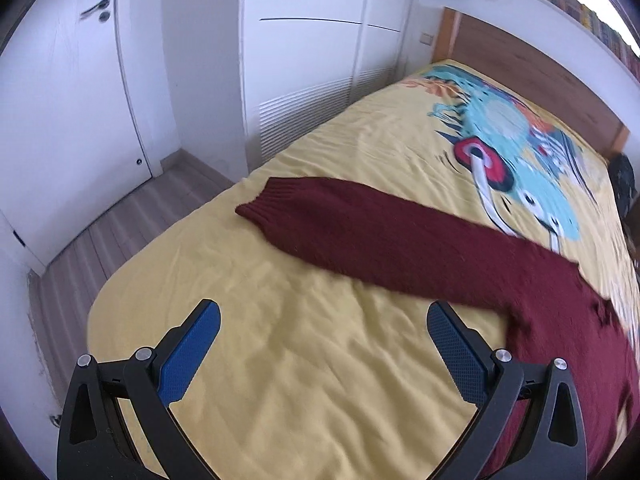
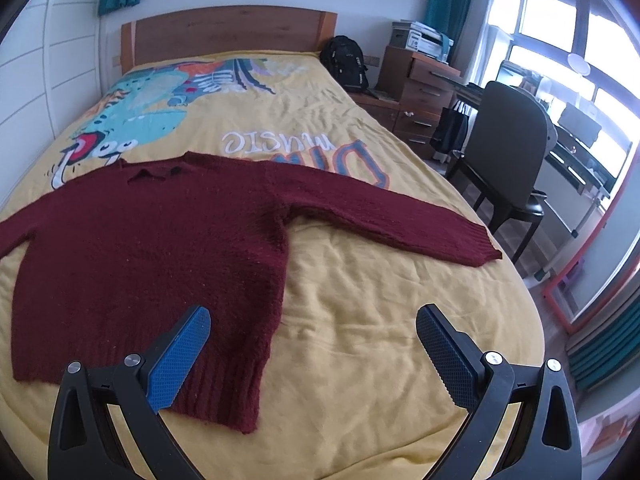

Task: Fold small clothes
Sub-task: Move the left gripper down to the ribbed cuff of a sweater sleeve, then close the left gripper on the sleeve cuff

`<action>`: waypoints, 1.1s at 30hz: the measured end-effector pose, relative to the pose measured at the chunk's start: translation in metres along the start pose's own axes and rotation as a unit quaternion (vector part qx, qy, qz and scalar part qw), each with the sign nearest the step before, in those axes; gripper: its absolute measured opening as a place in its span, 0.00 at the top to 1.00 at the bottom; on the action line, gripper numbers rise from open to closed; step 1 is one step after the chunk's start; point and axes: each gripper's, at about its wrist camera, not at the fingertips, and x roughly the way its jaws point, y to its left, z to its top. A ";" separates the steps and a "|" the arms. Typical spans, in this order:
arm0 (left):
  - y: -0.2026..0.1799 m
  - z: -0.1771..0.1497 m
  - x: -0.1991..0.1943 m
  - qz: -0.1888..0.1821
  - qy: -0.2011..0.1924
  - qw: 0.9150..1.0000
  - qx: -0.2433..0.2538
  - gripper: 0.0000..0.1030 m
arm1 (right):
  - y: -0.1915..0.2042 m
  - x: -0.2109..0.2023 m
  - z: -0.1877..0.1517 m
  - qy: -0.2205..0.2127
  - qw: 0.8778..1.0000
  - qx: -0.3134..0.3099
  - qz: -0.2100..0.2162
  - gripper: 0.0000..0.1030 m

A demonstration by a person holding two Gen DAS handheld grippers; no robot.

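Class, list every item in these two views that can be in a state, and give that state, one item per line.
Maroon sweater: spread flat on the bed, sleeves out, unfolded.
Left hand-held gripper: open, holding nothing.
Right hand-held gripper: open, holding nothing.
Door: closed.
Yellow bedspread: laid out, lightly wrinkled.
Drawers: closed.

A sweater (image 2: 152,248) lies flat on the bed (image 2: 360,300), collar toward the headboard (image 2: 228,32), sleeves spread left and right. A backpack (image 2: 346,64) stands right of the headboard. Drawers (image 2: 420,92) and a chair (image 2: 508,152) stand right of the bed.
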 end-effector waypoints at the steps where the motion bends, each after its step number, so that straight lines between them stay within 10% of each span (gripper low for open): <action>1: 0.004 0.003 0.007 -0.003 0.003 1.000 -0.007 0.01 | 0.002 0.002 0.001 0.002 1.000 -0.001 -0.001 0.00; 17: 0.072 0.040 0.136 -0.064 0.089 0.984 -0.144 0.03 | 0.040 0.033 0.008 0.037 0.998 -0.043 -0.018 0.00; 33: 0.124 0.046 0.178 -0.163 0.087 0.942 -0.282 0.47 | 0.045 0.053 0.003 0.062 0.996 -0.056 -0.027 0.00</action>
